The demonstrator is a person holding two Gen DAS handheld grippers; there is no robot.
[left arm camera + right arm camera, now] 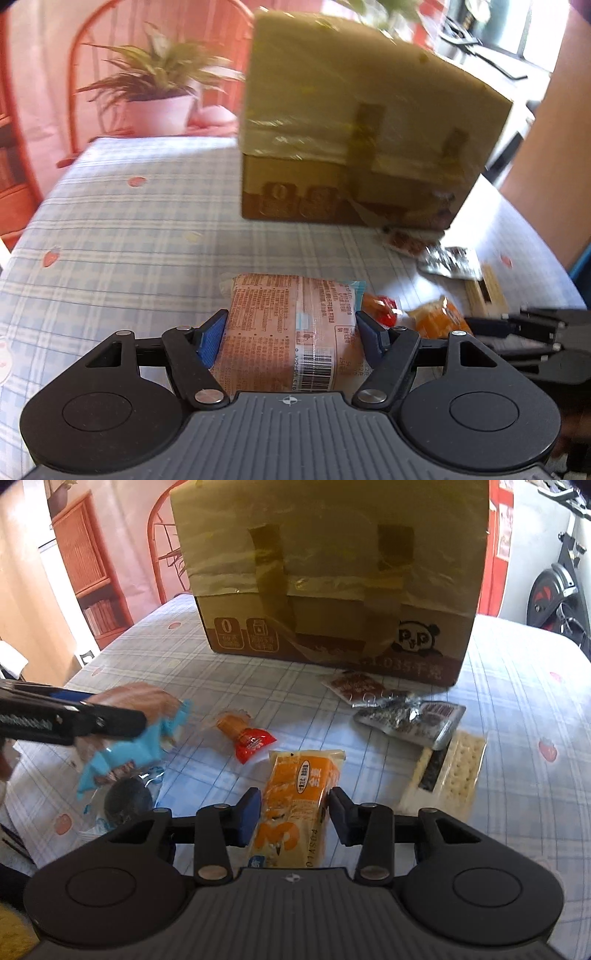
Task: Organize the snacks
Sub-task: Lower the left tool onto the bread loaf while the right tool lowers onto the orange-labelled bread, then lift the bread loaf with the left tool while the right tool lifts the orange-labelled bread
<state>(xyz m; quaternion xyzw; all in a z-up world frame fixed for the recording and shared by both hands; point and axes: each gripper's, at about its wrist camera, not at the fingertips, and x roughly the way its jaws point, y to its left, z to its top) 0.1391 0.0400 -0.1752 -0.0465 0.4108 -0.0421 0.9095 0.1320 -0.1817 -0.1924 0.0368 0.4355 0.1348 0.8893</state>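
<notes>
A checked tablecloth [517, 716] covers the table, with a taped cardboard box [332, 576] at its far side. Nearer lie a cracker pack [458, 771] and a silver packet [410, 720]. The left gripper [291, 332] clamps a pink snack pack [284, 332]; the right gripper [293, 812] pinches an orange snack pack [295, 805].
</notes>
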